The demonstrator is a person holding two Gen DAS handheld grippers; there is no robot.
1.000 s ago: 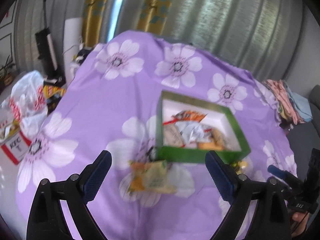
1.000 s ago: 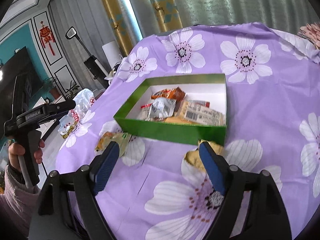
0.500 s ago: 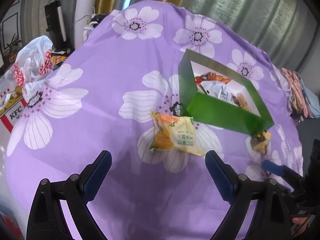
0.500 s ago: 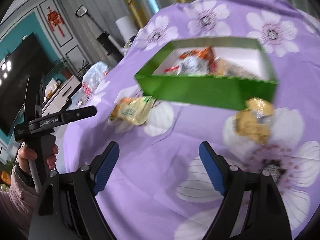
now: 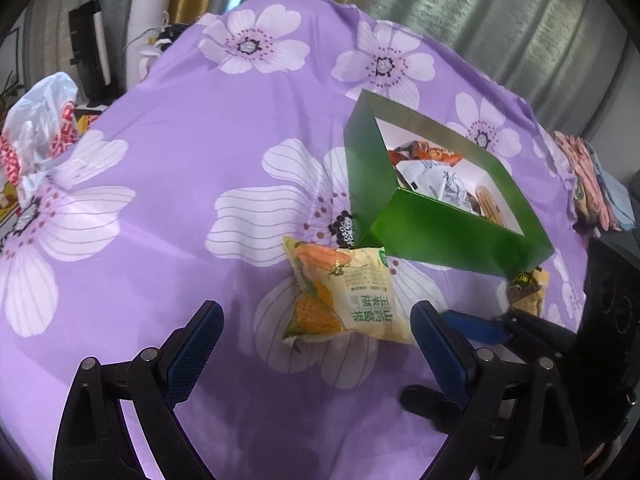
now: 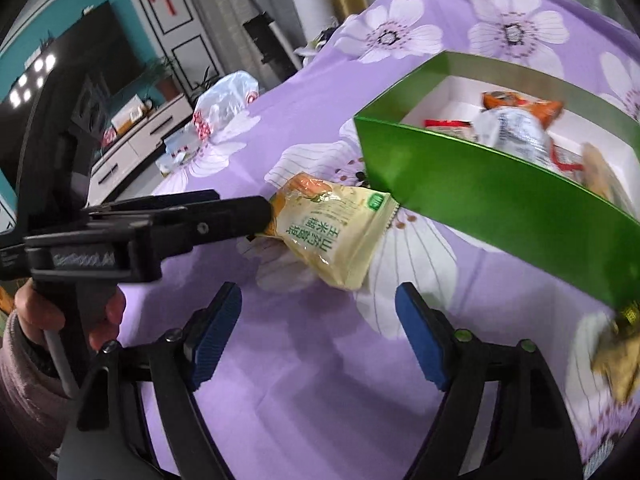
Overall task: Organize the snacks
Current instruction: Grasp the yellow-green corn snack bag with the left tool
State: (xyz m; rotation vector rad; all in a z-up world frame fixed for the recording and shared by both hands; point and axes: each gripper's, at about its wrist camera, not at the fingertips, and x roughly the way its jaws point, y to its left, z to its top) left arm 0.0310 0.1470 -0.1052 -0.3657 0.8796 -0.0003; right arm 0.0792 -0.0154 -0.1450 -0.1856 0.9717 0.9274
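A yellow corn-snack packet lies on the purple flowered cloth just in front of the green box's near corner; it also shows in the right wrist view. The green box holds several snack packets. My left gripper is open and empty, its jaws on either side of the yellow packet's near end. My right gripper is open and empty, low over the cloth just short of the same packet. A small brown-gold packet lies by the box's right corner, also in the right wrist view.
The green box stands close behind the yellow packet. The left gripper's body reaches in from the left in the right wrist view. A white plastic bag and a TV cabinet stand beyond the table's left edge. Folded cloths lie far right.
Both grippers have moved forward and down towards the yellow packet, which now looks larger and sits between the left jaws. Both stay open. The packets and box have not moved.
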